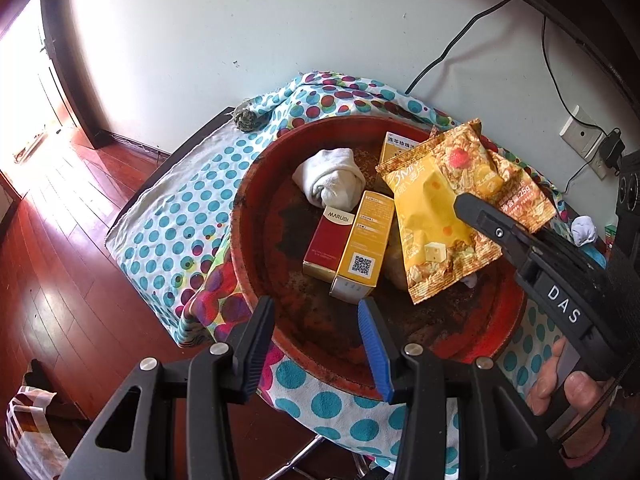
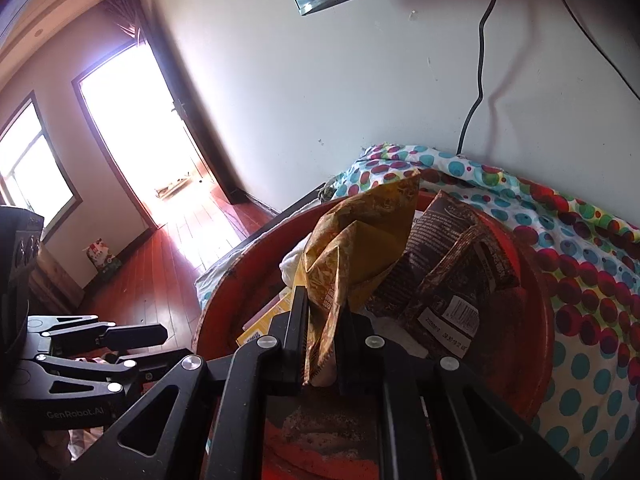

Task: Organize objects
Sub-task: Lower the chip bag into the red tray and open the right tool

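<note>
wall: white (image 1: 240, 20) | floor: red wood (image 1: 60, 280) | cable: black (image 2: 478, 80) | socket: white (image 1: 580, 132)

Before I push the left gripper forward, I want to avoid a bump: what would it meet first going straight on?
Probably the yellow box with the QR code, lying in the red basin; it sits straight ahead of the open left gripper. Depth is unclear, so the basin floor might come first.

Daylight pours in through the doorway (image 2: 132, 128) and the window (image 2: 28, 160) far left, both blown out white, and glares off the wooden floor (image 1: 60, 216). The wall (image 1: 240, 32) is evenly lit; a cable (image 2: 476, 92) throws a soft shadow on it. Near things stay sharp. Edges bend and darken at the corners.
</note>
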A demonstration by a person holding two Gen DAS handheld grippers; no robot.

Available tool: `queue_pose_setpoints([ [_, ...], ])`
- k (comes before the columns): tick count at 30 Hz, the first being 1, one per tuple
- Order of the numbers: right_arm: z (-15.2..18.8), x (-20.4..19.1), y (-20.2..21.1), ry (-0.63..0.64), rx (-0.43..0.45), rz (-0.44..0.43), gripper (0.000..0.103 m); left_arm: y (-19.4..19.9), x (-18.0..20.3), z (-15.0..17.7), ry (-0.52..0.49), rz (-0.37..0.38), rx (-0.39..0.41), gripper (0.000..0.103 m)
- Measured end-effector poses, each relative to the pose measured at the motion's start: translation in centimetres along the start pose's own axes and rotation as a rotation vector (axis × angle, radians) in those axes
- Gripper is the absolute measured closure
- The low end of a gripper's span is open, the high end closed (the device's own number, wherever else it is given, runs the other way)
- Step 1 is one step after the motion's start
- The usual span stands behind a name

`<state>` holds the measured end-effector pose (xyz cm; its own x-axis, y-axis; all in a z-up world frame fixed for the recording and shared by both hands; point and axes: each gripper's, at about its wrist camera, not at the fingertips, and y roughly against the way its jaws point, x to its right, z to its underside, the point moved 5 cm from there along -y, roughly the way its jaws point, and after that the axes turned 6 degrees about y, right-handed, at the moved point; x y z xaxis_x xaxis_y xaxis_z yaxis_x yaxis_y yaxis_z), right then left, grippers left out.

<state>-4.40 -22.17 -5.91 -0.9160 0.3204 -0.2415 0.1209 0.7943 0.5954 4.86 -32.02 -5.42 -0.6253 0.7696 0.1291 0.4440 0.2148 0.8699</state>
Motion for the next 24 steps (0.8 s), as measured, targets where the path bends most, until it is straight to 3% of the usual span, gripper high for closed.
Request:
queue_pose_setpoints([
  [7,1.3,1.6,0.6,0.003,-0.034,0.067,0.072,-0.4,0.5,0.0,0.001,0.019,-0.008,0.059],
  [14,2.1,3.4,1.9,-0.007,-0.039,0.143,0.034,-0.2,1.7,0.1,-0.021,0.03,-0.011,0.059],
  [24,4.9,8.9,8.5,-0.093,0.006,0.269,0.03,0.3,7.6,0.7,-0.109,0.081,-0.007,0.059],
])
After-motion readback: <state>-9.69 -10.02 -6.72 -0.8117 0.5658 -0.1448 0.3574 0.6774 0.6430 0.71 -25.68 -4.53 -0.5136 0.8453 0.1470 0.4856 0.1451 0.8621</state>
